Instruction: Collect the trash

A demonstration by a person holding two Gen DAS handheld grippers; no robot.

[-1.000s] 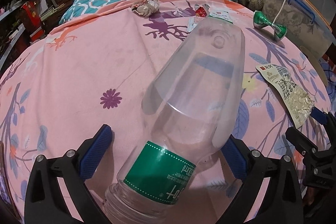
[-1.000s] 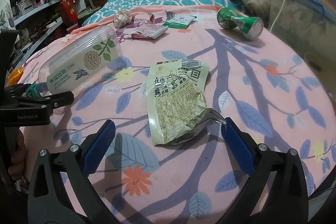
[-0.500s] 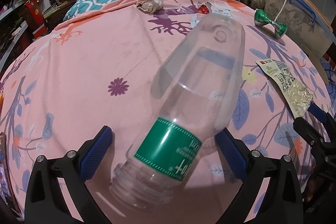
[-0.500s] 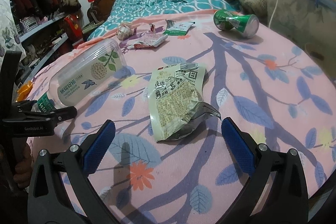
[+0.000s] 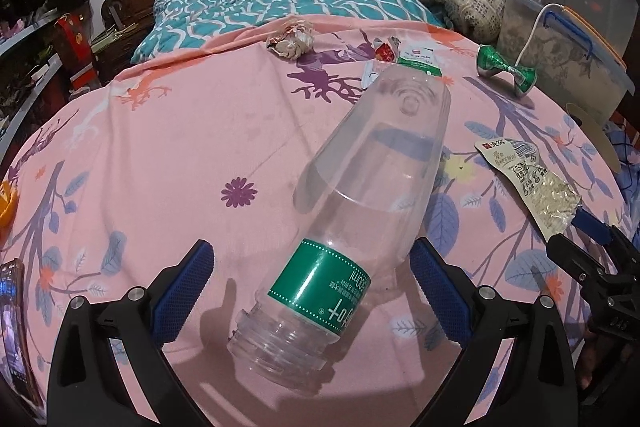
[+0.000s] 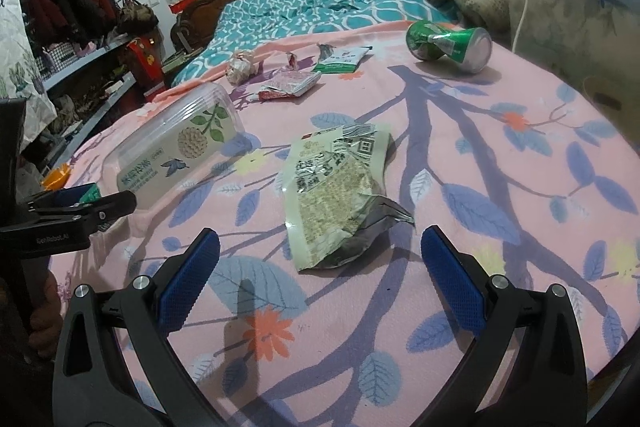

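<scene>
A clear plastic bottle (image 5: 360, 227) with a green label lies on the pink floral bedspread (image 5: 160, 163), its open neck toward the camera. My left gripper (image 5: 306, 287) is open, its blue pads either side of the bottle's neck end, not touching it. The same bottle (image 6: 176, 143) lies at the left of the right wrist view. An empty snack wrapper (image 6: 336, 195) lies flat just ahead of my open right gripper (image 6: 316, 275), with nothing between the fingers. A crushed green can (image 6: 448, 45) rests farther back on the right.
Crumpled paper (image 5: 292, 37), small wrappers (image 6: 292, 85) and a green packet (image 6: 340, 59) lie toward the far edge. A clear storage box (image 5: 560, 51) with a blue handle stands at the right. A phone (image 5: 12, 323) lies at the left edge. Shelves (image 6: 80, 67) run along the left.
The left gripper has drawn back a little, so more of the bottle's neck shows between its pads. The right gripper has tilted and shifted slightly; the wrapper has not moved.
</scene>
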